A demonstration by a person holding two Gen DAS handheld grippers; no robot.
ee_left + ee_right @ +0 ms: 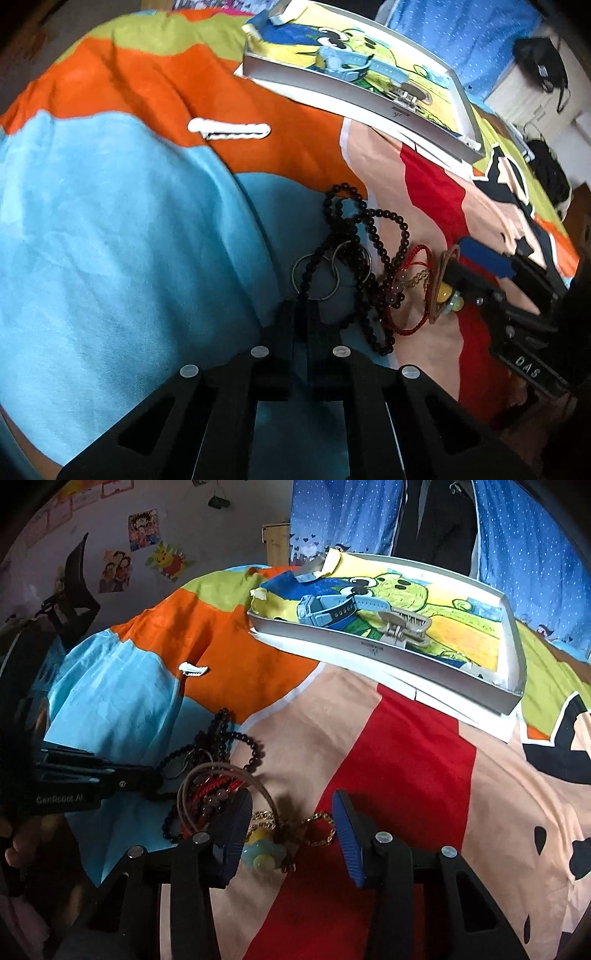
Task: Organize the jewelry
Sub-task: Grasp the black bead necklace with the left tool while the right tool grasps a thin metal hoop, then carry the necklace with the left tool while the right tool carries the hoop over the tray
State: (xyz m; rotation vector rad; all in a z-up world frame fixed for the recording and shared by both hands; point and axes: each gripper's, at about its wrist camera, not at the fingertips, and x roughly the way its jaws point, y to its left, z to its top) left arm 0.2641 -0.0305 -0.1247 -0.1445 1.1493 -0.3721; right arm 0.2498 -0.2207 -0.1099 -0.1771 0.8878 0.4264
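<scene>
A tangled pile of black bead strands [354,258], red cord bracelets [218,788] and a gold chain [317,829] lies on the colourful patchwork bedsheet [406,757]. The left gripper [301,317], lettered "GenRobot.AI", has jaws pressed together on a black bead strand. The right gripper [288,834], lettered "DAS", has jaws spread around the gold chain. Beyond stands a grey tray [369,646].

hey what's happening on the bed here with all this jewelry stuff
A person is sorting jewelry on a colourful bedspread with a gripper in each hand. The left gripper is shut at the edge of a tangled pile, on the black bead strand by the metal rings. The right gripper is open around a gold chain and a pale yellow-blue charm. A grey tray further back already holds a blue watch and a hair claw. A white clip lies alone.
</scene>
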